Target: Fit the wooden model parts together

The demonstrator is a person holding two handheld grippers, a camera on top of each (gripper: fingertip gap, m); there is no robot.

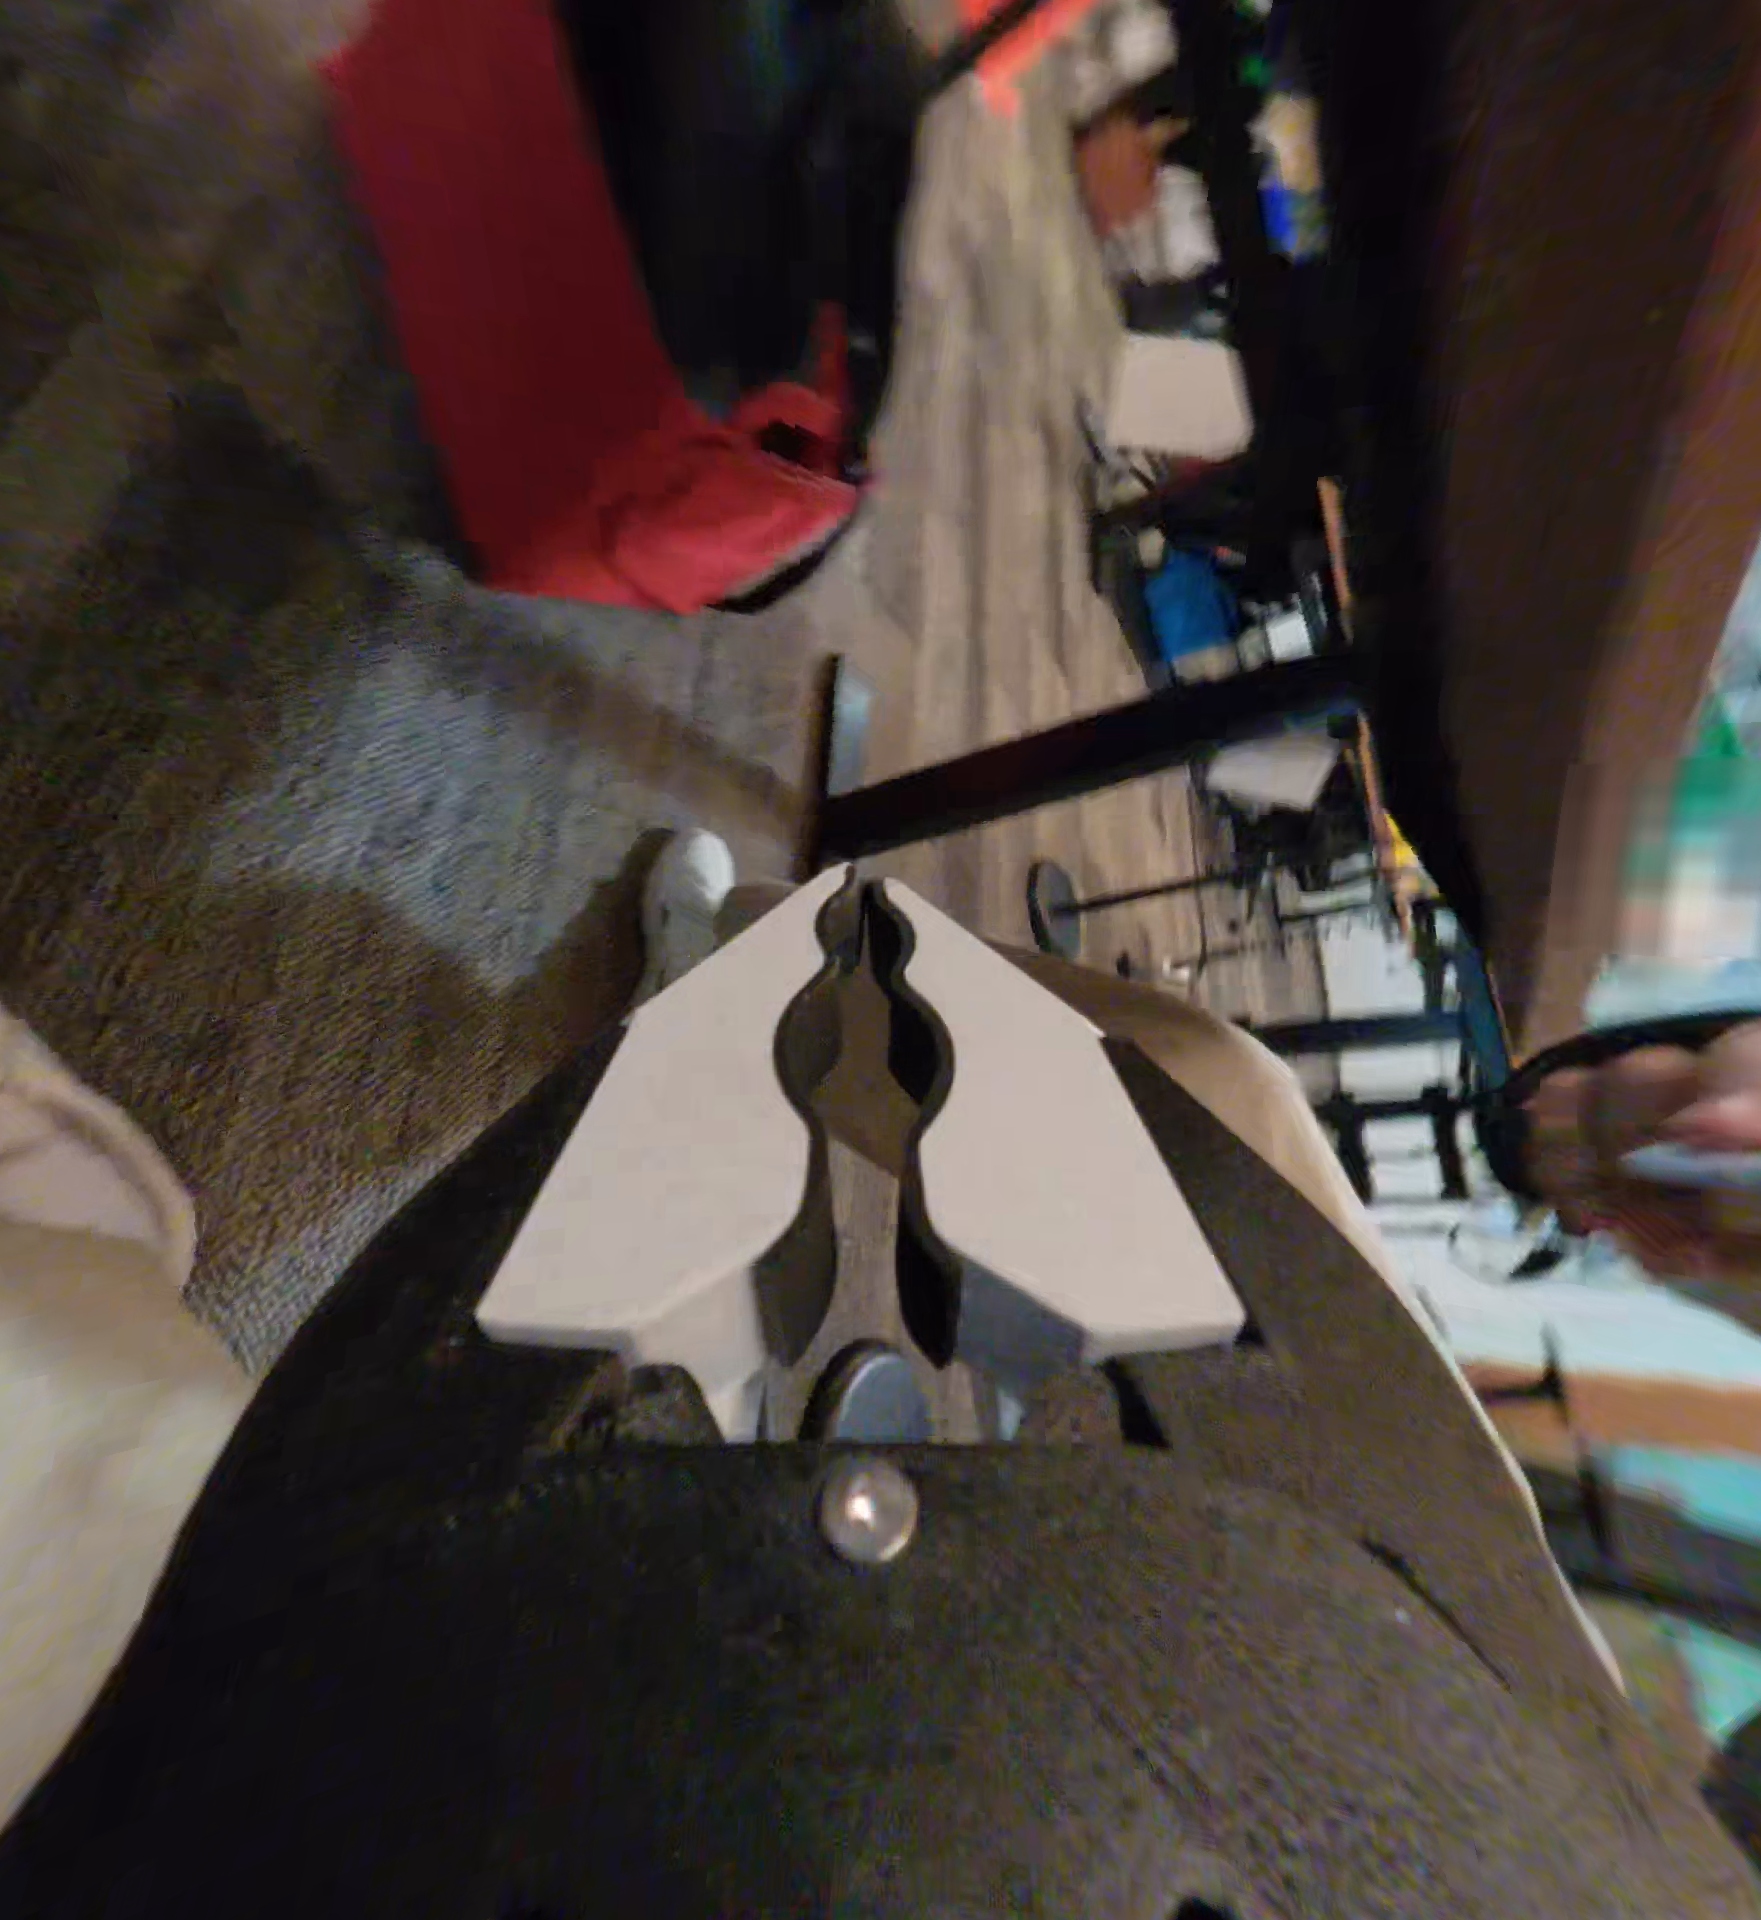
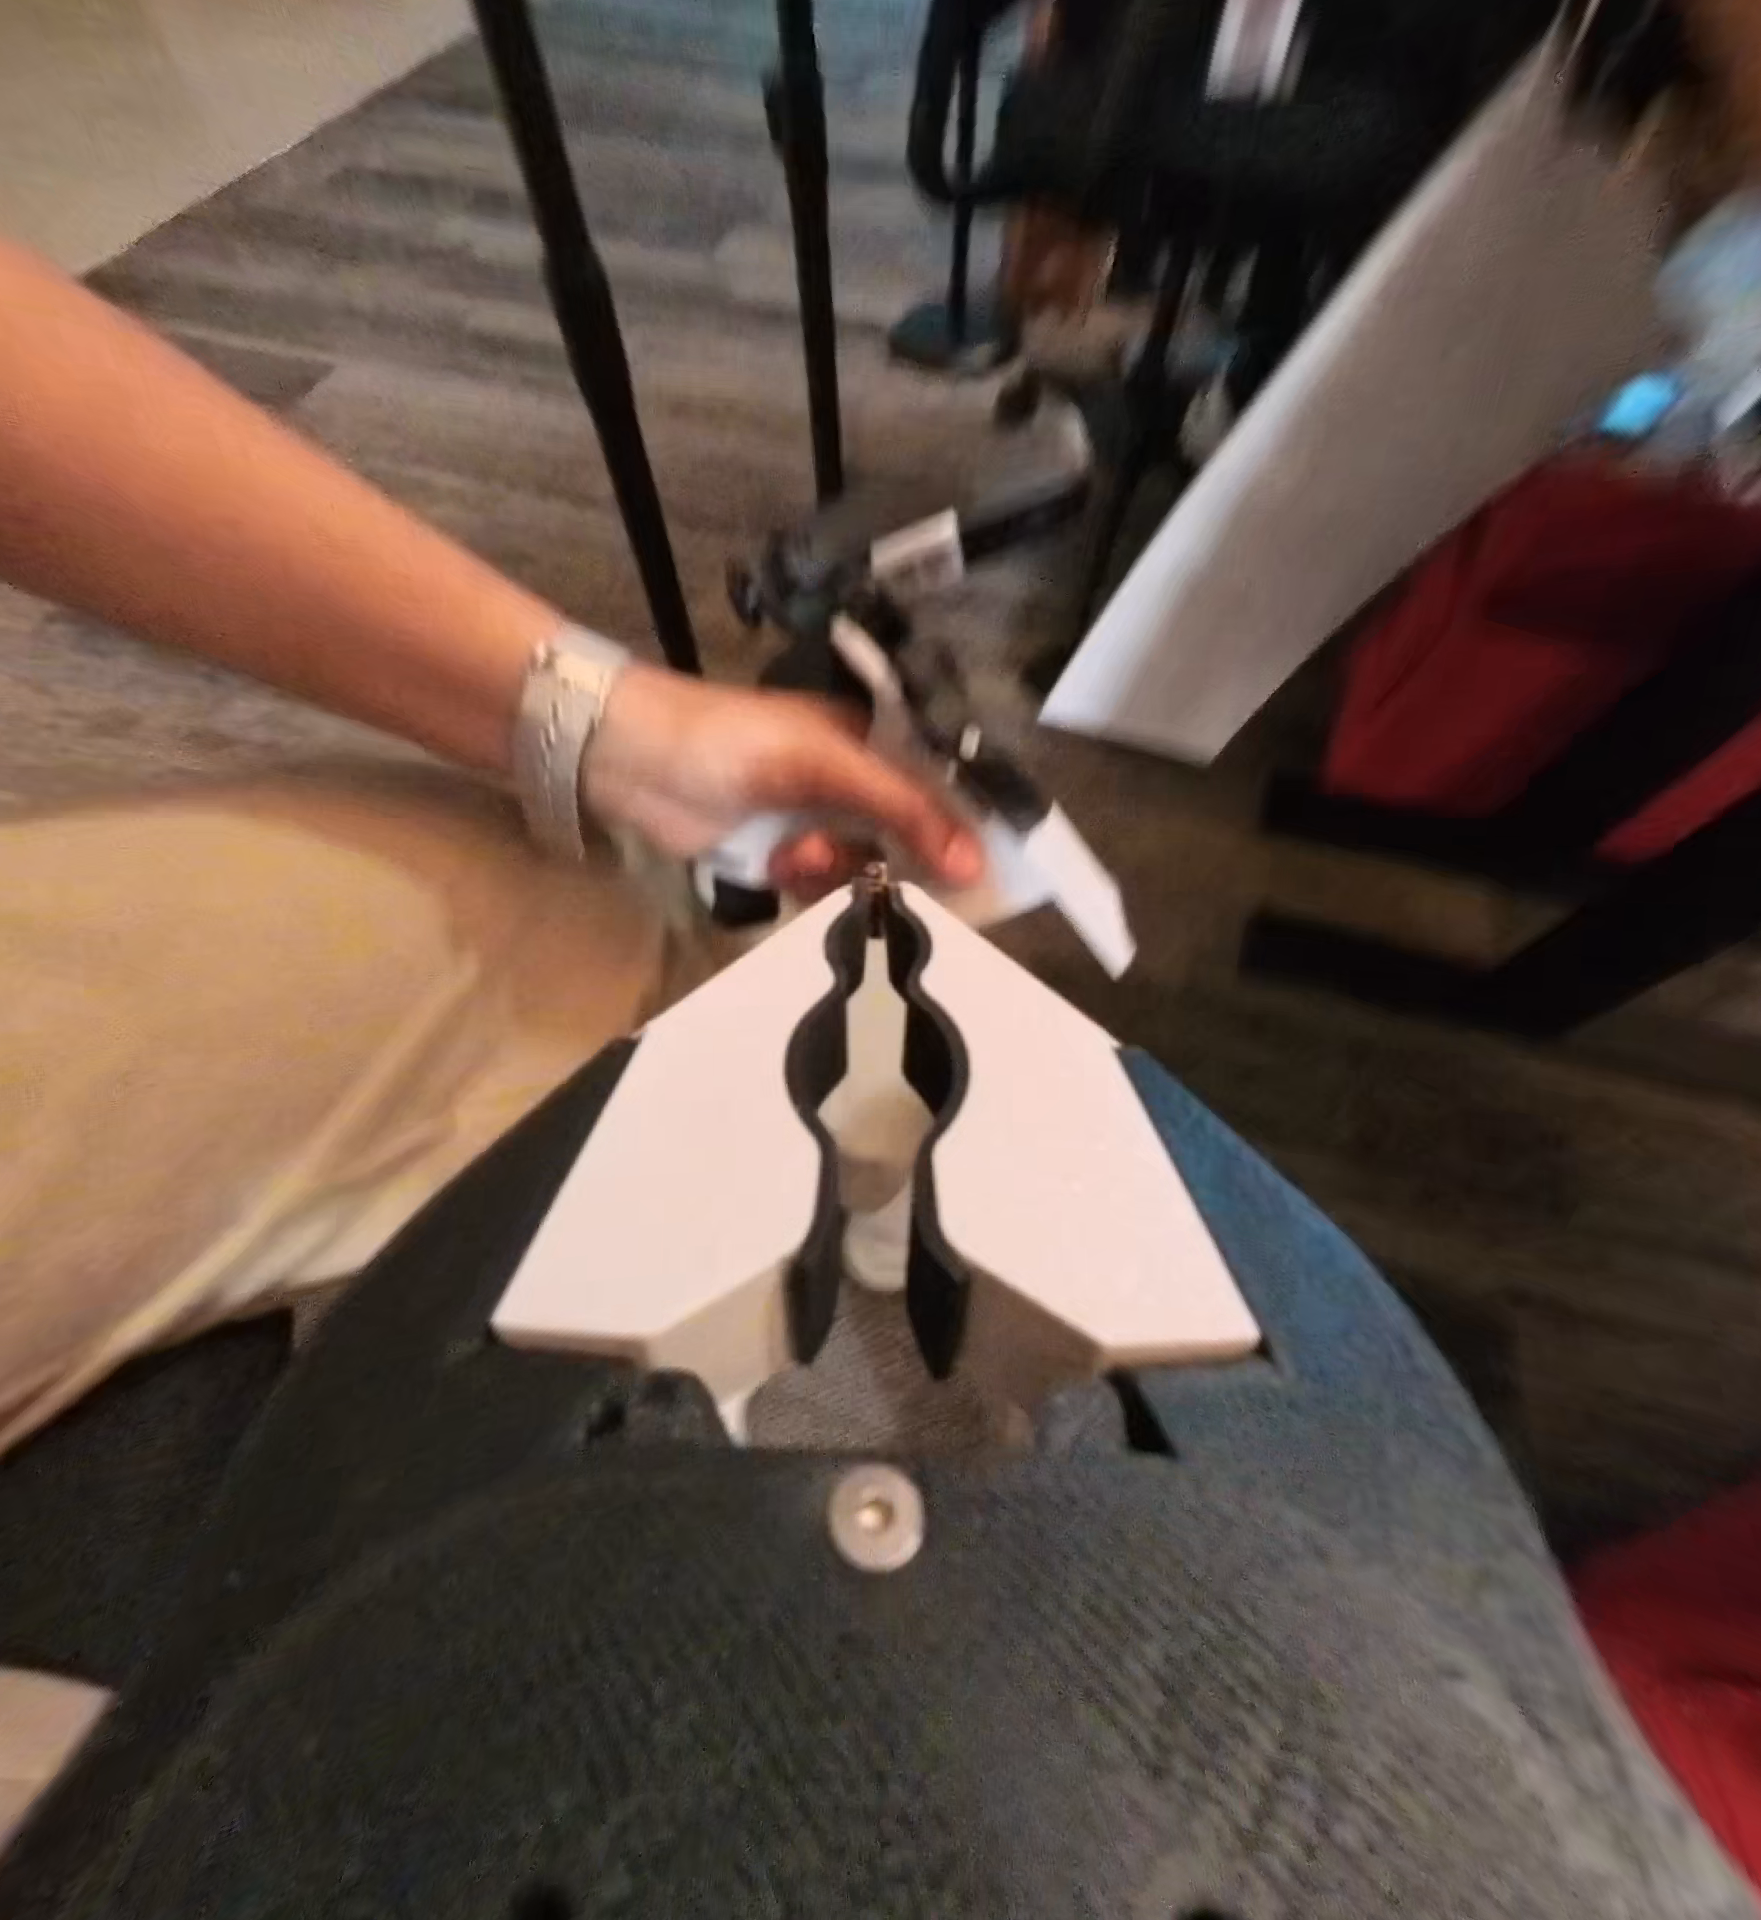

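We see no wooden parts anywhere, so assembly looks unstarted: the left claw (image 1: 852, 883) and right claw (image 2: 877, 894) both sit pinched nearly closed, empty, above carpeted floor (image 2: 419, 312).

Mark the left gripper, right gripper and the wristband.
left gripper (image 1: 860, 883), left wrist view, between its closed fingertips.
right gripper (image 2: 876, 894), right wrist view, between its fingertips.
wristband (image 2: 564, 727), right wrist view, mid-band on the wrist.
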